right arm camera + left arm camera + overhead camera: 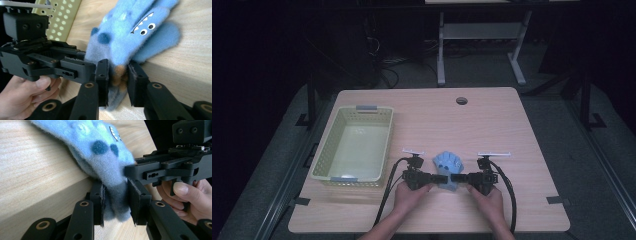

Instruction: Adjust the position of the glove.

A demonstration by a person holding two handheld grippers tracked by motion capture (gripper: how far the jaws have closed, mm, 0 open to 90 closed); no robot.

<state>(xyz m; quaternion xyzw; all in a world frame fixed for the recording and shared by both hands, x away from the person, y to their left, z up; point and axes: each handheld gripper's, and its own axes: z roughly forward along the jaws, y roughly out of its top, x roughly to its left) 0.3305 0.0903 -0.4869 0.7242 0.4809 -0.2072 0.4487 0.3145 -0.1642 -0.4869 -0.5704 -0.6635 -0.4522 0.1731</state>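
A light blue plush monster toy [447, 165] with dark blue spots, white teeth and googly eyes lies on the wooden table [492, 120] near its front edge. My left gripper [435, 178] comes at it from the left and my right gripper [454, 177] from the right, tips almost meeting. In the left gripper view my left gripper [115, 203] is shut on the toy [100, 152], pinching a fuzzy blue end. The right gripper view has my right gripper [117, 80] shut on the toy [130, 32] at an end with an orange patch.
A pale yellow perforated basket [325, 145] stands on the table's left side, nothing inside it. A round cable hole [461, 100] sits near the far edge. Two white strips [494, 154] lie just beyond the grippers. Black cables [387, 192] trail toward the front edge.
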